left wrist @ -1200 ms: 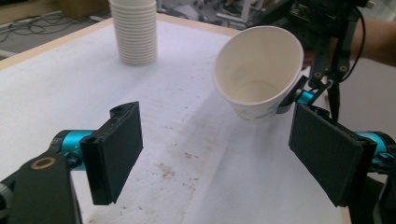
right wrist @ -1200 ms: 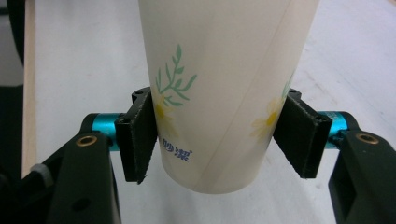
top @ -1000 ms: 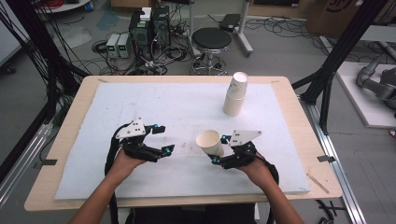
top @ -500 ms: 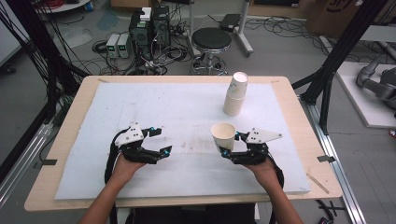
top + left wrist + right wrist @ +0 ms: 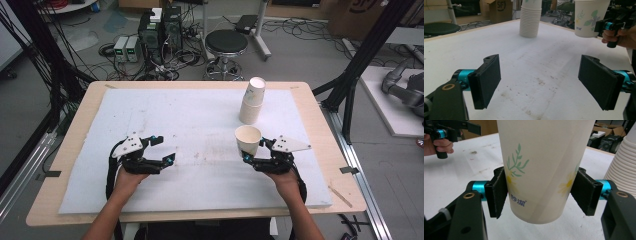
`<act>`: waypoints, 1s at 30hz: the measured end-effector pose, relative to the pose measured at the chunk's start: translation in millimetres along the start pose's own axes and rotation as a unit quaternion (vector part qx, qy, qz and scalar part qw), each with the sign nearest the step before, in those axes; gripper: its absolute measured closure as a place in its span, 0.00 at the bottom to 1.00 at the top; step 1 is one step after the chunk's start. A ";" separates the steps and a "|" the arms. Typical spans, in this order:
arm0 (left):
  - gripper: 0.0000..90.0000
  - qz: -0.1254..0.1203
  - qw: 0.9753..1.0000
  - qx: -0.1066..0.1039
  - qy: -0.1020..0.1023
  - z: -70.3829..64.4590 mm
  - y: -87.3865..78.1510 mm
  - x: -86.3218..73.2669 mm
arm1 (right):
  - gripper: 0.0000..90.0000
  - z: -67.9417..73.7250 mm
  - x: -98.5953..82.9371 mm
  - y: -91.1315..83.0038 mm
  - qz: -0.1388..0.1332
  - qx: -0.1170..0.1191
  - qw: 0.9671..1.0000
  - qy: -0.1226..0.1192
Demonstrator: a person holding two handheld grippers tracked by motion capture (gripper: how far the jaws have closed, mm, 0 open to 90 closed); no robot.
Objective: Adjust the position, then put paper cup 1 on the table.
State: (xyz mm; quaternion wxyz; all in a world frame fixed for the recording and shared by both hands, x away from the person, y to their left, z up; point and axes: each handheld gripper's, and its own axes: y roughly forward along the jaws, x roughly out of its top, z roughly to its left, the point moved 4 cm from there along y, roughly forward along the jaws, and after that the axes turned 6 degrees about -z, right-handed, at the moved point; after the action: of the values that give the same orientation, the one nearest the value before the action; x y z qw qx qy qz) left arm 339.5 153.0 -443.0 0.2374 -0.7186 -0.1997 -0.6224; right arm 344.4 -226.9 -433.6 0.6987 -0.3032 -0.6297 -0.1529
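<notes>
A white paper cup [image 5: 248, 139] [image 5: 541, 167] with a flower print hangs upright above the white mat, clamped near its base by my right gripper [image 5: 256, 155] [image 5: 541, 195]. It also appears in the left gripper view as the cup [image 5: 589, 17] at the upper right. Behind it on the mat stands a tall stack of paper cups [image 5: 252, 101] [image 5: 530, 20] [image 5: 624, 170]. My left gripper [image 5: 162, 150] [image 5: 541, 80] hovers low over the left half of the mat, jaws wide apart with nothing between them.
A white foam mat [image 5: 190, 120] covers most of the wooden table [image 5: 320, 130]. A black stool [image 5: 226, 45] and electronics with cables sit on the floor beyond the far edge. Black frame posts [image 5: 360, 65] flank the table.
My right gripper has carried the cup to the right and a little farther away, closer to the stack. The left gripper has shifted slightly toward the near edge.
</notes>
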 end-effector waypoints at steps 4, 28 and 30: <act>0.20 -0.003 1.000 0.004 -0.004 1.9 -2.1 -0.4 | 0.38 -3.1 0.0 -0.9 -0.004 -0.006 1.000 0.000; 0.20 -0.010 1.000 0.002 -0.014 3.7 -2.0 -1.7 | 0.38 -22.0 -5.7 -13.6 -0.010 -0.079 0.997 0.014; 0.20 -0.002 1.000 0.000 -0.010 2.5 -0.9 -2.9 | 0.38 -28.3 -8.8 -15.1 -0.008 -0.092 0.995 0.022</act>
State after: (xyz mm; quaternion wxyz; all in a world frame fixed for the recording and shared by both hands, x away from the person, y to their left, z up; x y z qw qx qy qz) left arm 340.5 155.3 -446.1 0.2338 -0.7247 -0.2035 -0.6155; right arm 356.3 -257.4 -439.3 0.6805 -0.3574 -0.5997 -0.2225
